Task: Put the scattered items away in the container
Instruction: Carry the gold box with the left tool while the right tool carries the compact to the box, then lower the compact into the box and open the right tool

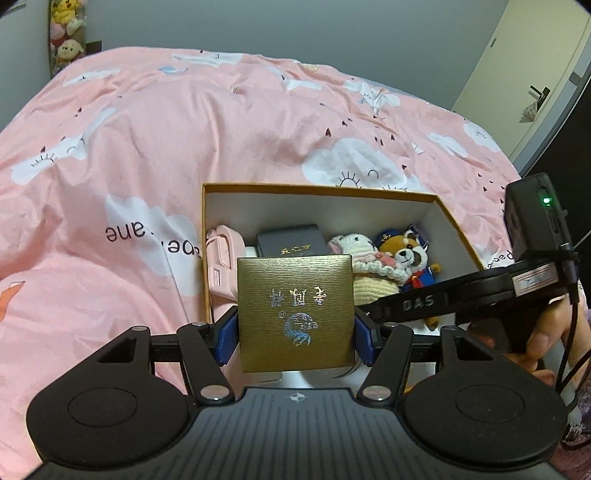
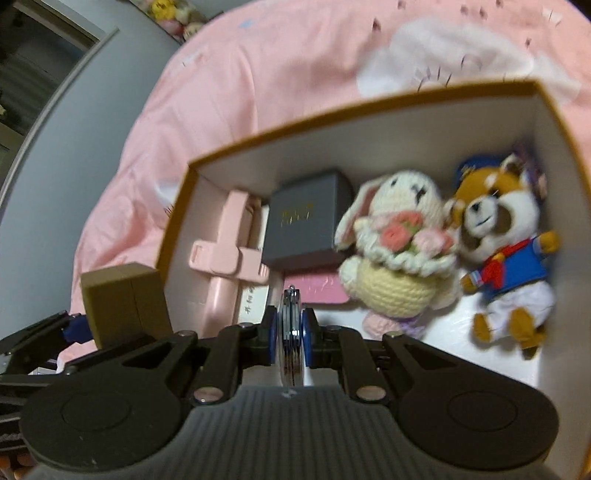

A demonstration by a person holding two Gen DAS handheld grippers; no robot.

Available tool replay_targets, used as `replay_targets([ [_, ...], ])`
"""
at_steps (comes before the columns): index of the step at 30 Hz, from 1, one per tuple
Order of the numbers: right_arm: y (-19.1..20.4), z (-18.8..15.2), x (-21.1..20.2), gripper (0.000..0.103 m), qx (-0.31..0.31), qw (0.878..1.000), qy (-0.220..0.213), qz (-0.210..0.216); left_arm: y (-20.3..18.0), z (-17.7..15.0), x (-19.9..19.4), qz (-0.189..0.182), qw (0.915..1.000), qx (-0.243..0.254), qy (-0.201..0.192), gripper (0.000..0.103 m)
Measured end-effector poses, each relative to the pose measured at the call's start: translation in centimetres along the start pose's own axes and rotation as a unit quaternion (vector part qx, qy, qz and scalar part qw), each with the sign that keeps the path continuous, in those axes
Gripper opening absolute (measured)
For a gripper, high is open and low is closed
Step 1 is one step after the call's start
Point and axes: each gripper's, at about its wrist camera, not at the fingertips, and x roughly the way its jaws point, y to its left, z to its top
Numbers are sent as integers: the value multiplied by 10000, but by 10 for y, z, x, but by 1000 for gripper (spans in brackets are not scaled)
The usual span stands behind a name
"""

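Note:
An open cardboard box (image 1: 317, 190) (image 2: 369, 107) with a white inside sits on the pink bed. In it lie a pink case (image 2: 231, 243), a dark grey box (image 2: 308, 218), a crocheted bunny (image 2: 399, 243) and a plush dog in blue (image 2: 506, 251). My left gripper (image 1: 295, 328) is shut on a gold square box (image 1: 295, 312) at the box's near edge; the same gold box shows outside the left wall in the right wrist view (image 2: 125, 302). My right gripper (image 2: 291, 332) is shut on a thin round silver object (image 2: 291, 339), held over the box's near side.
The pink cloud-print duvet (image 1: 166, 147) covers the bed around the box. Plush toys (image 1: 66, 33) hang at the far wall. A door (image 1: 535, 81) stands at the right. A pink flat item (image 2: 314, 290) lies on the box floor.

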Motion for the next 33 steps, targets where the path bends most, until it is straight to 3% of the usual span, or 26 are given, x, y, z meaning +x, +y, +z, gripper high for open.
replay_targets([
  [10, 1, 6, 27, 15, 159, 9991, 387, -116, 8, -2, 12, -3, 10000, 42, 61, 71],
  [19, -6, 3, 31, 23, 46, 9942, 675, -837, 11, -3, 16, -102, 9999, 15, 99, 71],
  [21, -4, 2, 36, 22, 39, 9935, 783, -822, 12, -3, 16, -99, 9999, -3, 114, 71],
  [33, 13, 3, 39, 24, -320, 9888, 760, -1242, 6, -1, 26, -243, 9987, 5, 442, 71],
])
